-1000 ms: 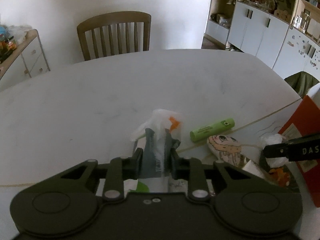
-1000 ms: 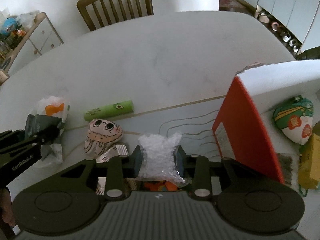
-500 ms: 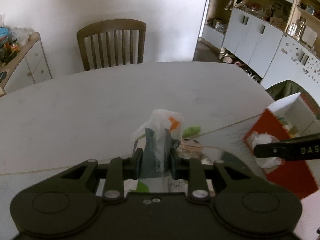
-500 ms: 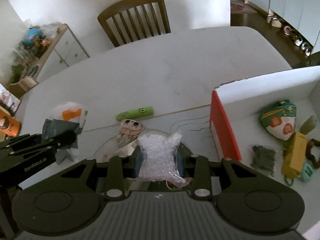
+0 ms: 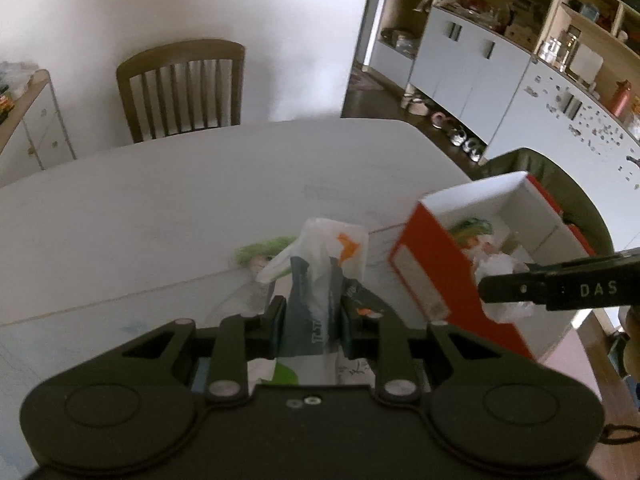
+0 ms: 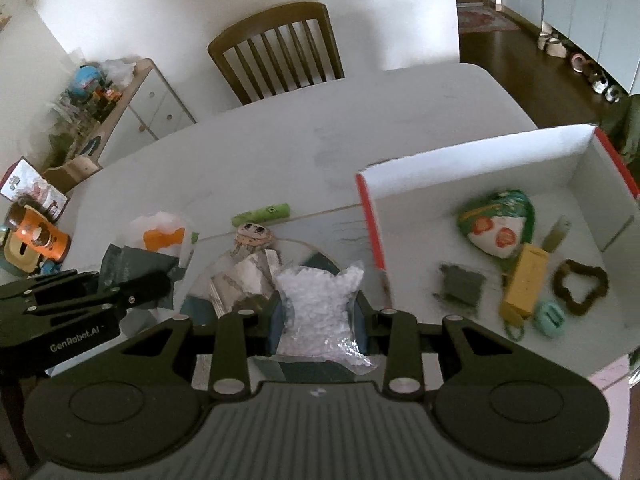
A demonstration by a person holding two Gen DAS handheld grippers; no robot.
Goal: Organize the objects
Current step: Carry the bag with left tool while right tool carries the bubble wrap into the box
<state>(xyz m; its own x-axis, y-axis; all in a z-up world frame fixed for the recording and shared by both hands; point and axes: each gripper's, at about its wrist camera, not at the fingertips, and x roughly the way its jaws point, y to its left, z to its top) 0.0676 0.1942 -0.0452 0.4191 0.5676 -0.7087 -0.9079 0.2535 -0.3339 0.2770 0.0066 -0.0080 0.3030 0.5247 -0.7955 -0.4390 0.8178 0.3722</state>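
My left gripper (image 5: 314, 322) is shut on a crumpled plastic packet (image 5: 320, 264), white and grey with an orange mark, held above the white table (image 5: 160, 200). My right gripper (image 6: 320, 320) is shut on a clear bag of white granules (image 6: 320, 308), just left of the red and white box (image 6: 480, 152). Inside the box lie a green and white pouch (image 6: 496, 220), a yellow packet (image 6: 524, 284), a dark ring (image 6: 580, 288) and a grey packet (image 6: 460, 288). The left gripper with its packet (image 6: 156, 252) shows at the left of the right wrist view.
On the table lie a green tube (image 6: 262, 214), a cartoon-face packet (image 6: 252, 238) and folded paper packets (image 6: 244, 284) on a round plate (image 6: 320, 260). A wooden chair (image 6: 276, 64) stands at the far side, a cluttered sideboard (image 6: 104, 96) left, cabinets (image 5: 480, 60) right.
Both grippers have risen and swung to the right with their packets. The box, seen only by its red side a second ago, now shows its open inside.
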